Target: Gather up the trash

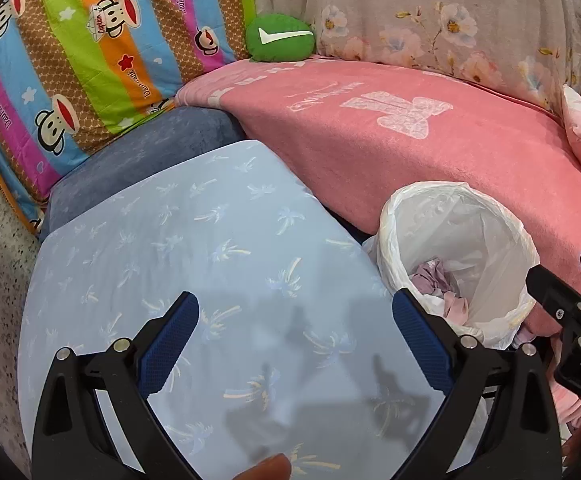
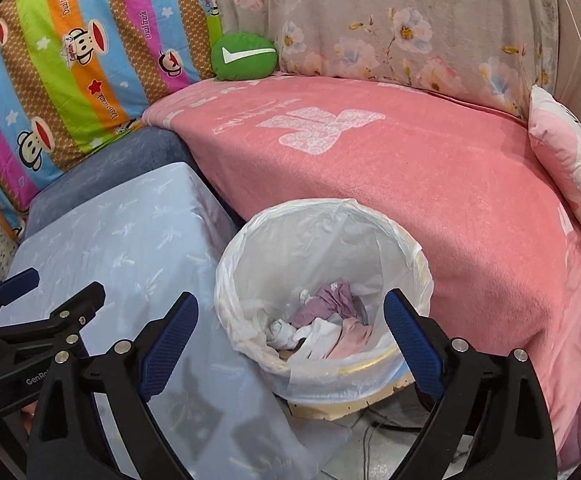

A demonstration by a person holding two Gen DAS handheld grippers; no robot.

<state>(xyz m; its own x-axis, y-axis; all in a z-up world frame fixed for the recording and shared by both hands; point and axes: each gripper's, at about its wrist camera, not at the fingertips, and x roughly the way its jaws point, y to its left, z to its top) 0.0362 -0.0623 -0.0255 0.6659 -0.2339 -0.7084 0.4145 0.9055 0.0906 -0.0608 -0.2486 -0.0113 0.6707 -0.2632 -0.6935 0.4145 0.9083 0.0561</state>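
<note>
A round bin lined with a white plastic bag [image 2: 246,248] stands on the floor between a light blue cloth-covered table [image 2: 130,248] and a pink-covered sofa. Crumpled white, pink and purple trash [image 2: 322,320] lies at its bottom. My right gripper [image 2: 290,344] is open and empty, above the bin's near rim. My left gripper [image 1: 294,344] is open and empty above the blue table [image 1: 210,240]. The bin [image 1: 502,248] sits to its right, with trash [image 1: 442,284] inside. The right gripper shows at the left wrist view's right edge [image 1: 558,300], and the left gripper at the right wrist view's left edge [image 2: 50,292].
A pink blanket [image 2: 410,168] covers the sofa seat. A green cushion [image 2: 244,58], a striped monkey-print pillow [image 2: 70,60], a floral cover [image 2: 390,32] and a pink pillow [image 2: 570,168] lie around it. A blue-grey stool [image 1: 150,160] stands behind the table.
</note>
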